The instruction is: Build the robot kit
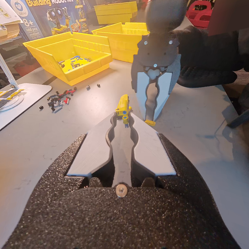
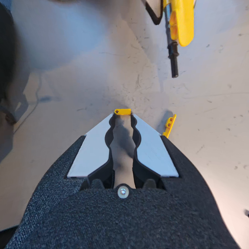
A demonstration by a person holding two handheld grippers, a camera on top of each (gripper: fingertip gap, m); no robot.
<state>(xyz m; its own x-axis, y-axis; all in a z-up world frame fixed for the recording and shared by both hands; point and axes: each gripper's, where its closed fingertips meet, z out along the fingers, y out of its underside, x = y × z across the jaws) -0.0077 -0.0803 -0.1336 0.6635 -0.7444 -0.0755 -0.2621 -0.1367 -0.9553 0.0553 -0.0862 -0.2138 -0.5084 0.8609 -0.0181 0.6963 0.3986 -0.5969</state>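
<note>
Grey tabletop (image 1: 40, 134) spreads under both my claws, with yellow bins (image 1: 70, 56) far left. My left gripper (image 1: 122, 117) pinches a yellow brick assembly (image 1: 123, 106) upright at its tips; steadiness matters there. My right gripper (image 2: 122, 113), tips down on the table, nips a small yellow beam (image 2: 122, 111), another yellow piece (image 2: 170, 124) just right.
</note>
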